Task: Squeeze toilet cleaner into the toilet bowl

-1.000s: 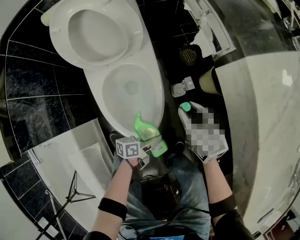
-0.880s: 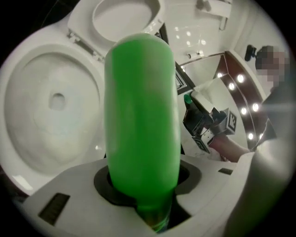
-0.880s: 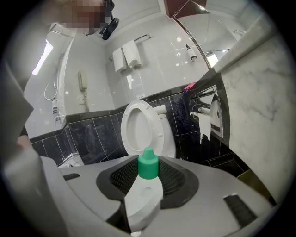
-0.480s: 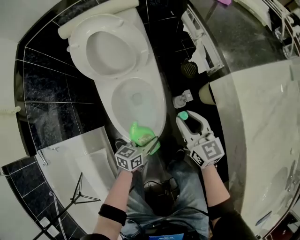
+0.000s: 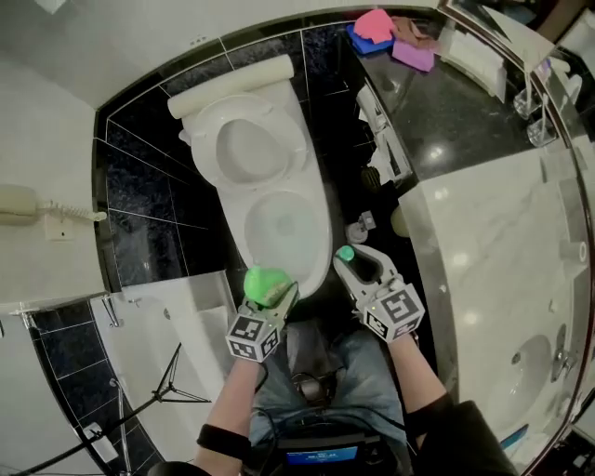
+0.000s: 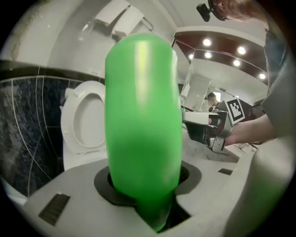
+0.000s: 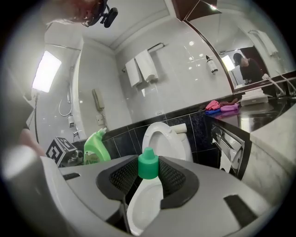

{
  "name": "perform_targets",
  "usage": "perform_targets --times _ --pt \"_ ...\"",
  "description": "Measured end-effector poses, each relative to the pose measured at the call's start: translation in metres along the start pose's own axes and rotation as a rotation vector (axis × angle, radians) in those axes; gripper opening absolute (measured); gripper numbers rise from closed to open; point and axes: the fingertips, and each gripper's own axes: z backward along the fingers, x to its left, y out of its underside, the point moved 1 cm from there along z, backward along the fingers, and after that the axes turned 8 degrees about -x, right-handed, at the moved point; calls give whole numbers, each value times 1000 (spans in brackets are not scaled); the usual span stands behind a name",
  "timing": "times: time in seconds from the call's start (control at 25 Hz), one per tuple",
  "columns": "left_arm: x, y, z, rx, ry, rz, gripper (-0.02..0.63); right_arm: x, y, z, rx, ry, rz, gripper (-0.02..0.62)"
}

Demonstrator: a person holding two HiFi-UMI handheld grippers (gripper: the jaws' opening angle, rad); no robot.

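My left gripper is shut on the green toilet cleaner bottle, which stands upright just in front of the bowl's near rim. In the left gripper view the bottle fills the middle between the jaws of this gripper. To its right, my right gripper is shut on the small green cap; the cap sits pinched between the black pads. The white toilet lies ahead with its seat and lid up. From the right gripper view the bottle appears at the left.
A dark counter at the upper right carries pink, blue and purple cloths. A paper holder hangs on the cabinet side right of the toilet. The marble counter runs along the right, a white tub and a tripod at the left.
Both grippers have risen toward the head camera. The bottle, tipped with its nozzle toward the bowl a second ago, is turned upright. The cap stays in the right gripper.
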Motion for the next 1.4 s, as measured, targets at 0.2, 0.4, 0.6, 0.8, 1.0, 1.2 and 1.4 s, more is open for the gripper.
perform_targets --times 0.2,0.4,0.6,0.8,1.0,1.2,1.4 --pt "-22 -64 43 -60 -74 -92 187 32 -47 16 -9 -74 6 152" --pt "-39 -106 83 -90 -134 -183 187 59 -83 40 -21 -148 8 152" --pt "-58 -139 123 -116 -205 -239 189 76 -112 65 -32 -190 30 150" --pt "-82 -155 158 -111 -236 -234 189 103 -138 85 -6 -230 52 152" --pt "-91 -167 188 -122 -232 -262 190 133 -153 97 -19 -249 57 152" --pt "-101 -175 207 -123 -202 -315 190 158 -159 99 -37 -246 28 152" --pt "-102 -173 220 -128 -191 -354 189 178 -156 98 -31 -232 18 152"
